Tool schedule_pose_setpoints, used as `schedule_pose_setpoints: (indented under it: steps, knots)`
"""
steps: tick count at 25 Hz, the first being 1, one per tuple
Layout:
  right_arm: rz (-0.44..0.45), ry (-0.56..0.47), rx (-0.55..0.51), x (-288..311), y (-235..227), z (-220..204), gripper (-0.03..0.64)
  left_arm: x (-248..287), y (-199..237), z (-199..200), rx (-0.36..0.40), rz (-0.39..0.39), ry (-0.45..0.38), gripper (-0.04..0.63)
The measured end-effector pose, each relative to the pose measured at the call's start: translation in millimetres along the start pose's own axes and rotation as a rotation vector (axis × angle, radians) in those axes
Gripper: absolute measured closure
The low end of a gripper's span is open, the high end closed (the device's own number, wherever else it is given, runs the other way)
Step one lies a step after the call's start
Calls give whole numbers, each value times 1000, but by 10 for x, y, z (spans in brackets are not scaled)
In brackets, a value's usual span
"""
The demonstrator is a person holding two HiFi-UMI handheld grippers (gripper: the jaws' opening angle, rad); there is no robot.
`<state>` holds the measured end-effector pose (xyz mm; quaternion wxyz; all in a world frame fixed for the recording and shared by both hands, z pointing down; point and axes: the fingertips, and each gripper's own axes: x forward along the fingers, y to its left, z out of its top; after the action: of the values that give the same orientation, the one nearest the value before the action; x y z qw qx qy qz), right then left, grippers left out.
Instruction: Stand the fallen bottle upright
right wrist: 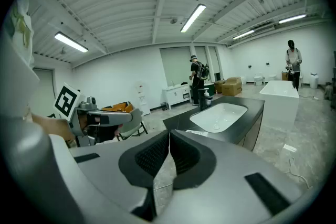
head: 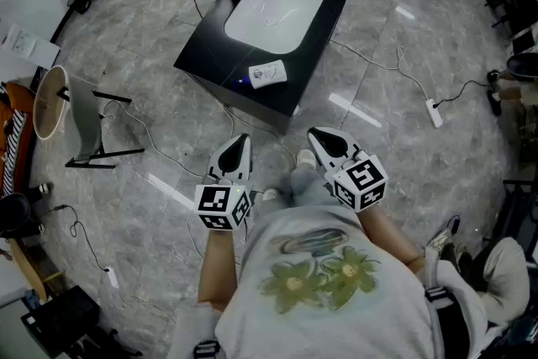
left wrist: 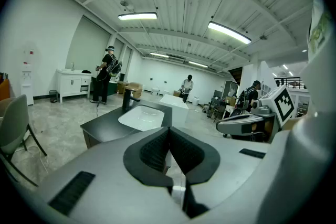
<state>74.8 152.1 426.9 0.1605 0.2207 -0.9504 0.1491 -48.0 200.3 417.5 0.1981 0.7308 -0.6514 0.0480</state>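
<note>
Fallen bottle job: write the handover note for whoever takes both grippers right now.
Left gripper: fingers shut, empty, held in front of the body.
Right gripper: same, shut and empty.
Bottle: lying flat on the black counter, near its front edge, before the sink.
Done: nothing; both grippers are short of the counter.
To do: grasp the bottle, stand it upright.

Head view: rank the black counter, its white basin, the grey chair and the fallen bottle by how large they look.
1. black counter
2. white basin and grey chair: too alike to rank
3. fallen bottle, smallest by far
</note>
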Motion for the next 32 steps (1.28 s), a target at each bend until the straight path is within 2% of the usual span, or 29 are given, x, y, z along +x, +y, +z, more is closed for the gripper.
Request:
schedule_pose_setpoints:
  steps: [12, 21, 27, 32]
  knots:
    - [44, 0, -46, 163, -587, 239, 574, 600, 48, 276, -1, 34, -24, 577]
    - [133, 3, -80, 304, -950, 324, 574, 928, 144, 273, 9, 139, 1, 577]
    - [164, 20, -63, 496, -978, 257, 574, 1059, 331, 161, 29, 175, 54, 575]
    - [158, 47, -43, 688, -1006, 233, 572, 1188, 580, 70, 13, 147, 112, 575]
